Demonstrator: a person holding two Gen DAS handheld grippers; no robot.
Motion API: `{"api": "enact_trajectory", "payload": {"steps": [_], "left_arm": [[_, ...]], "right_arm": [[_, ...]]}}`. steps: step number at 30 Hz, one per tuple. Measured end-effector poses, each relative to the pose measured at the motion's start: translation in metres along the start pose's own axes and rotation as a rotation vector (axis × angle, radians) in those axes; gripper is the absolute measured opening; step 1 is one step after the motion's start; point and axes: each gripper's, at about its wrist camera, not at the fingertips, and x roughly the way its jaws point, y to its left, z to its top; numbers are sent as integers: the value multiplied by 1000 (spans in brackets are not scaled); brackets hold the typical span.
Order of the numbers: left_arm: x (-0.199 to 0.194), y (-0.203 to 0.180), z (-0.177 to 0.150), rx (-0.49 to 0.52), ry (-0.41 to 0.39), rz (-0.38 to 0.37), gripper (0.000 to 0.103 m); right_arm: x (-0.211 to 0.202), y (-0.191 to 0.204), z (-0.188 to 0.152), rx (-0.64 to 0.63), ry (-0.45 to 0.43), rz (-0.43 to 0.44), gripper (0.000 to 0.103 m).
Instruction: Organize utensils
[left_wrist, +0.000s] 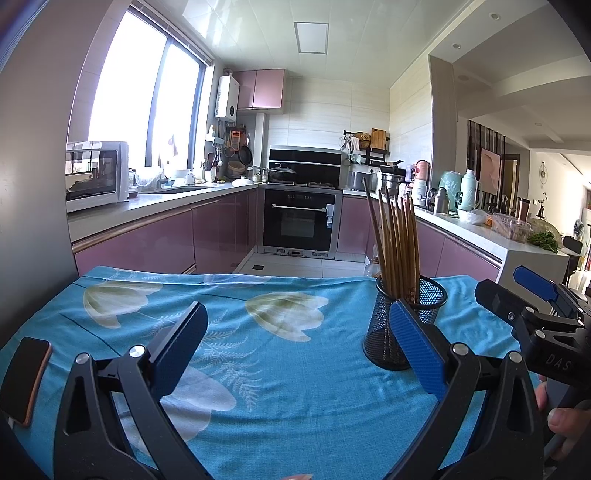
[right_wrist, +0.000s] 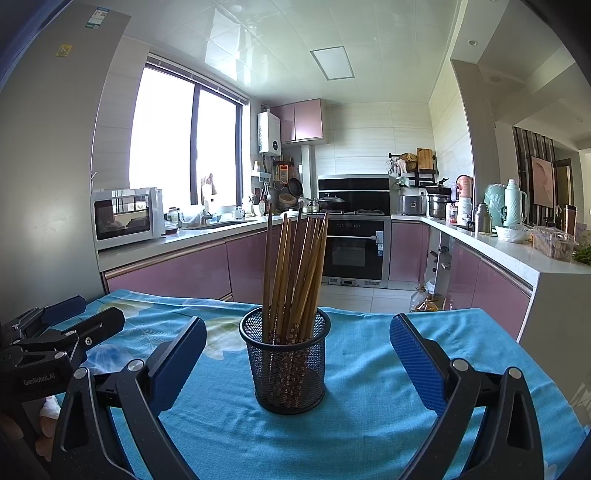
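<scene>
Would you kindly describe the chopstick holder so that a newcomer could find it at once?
Start at the table under the blue floral cloth. Near its middle stands a black mesh cup, upright, between the open fingers of the right gripper. It alone is filled with a bundle of brown wooden chopsticks; the phone lies flat.

Left claw's finger (left_wrist: 417, 347) hides part of the mesh cup (left_wrist: 384, 332)
</scene>
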Motion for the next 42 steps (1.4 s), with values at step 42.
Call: {"api": "enact_trajectory", "payload": {"steps": [42], "left_arm": [[-2,-11,-11,-7,16,-8,97]], "right_arm": [[3,3,0,4,4,-1,96]]}}
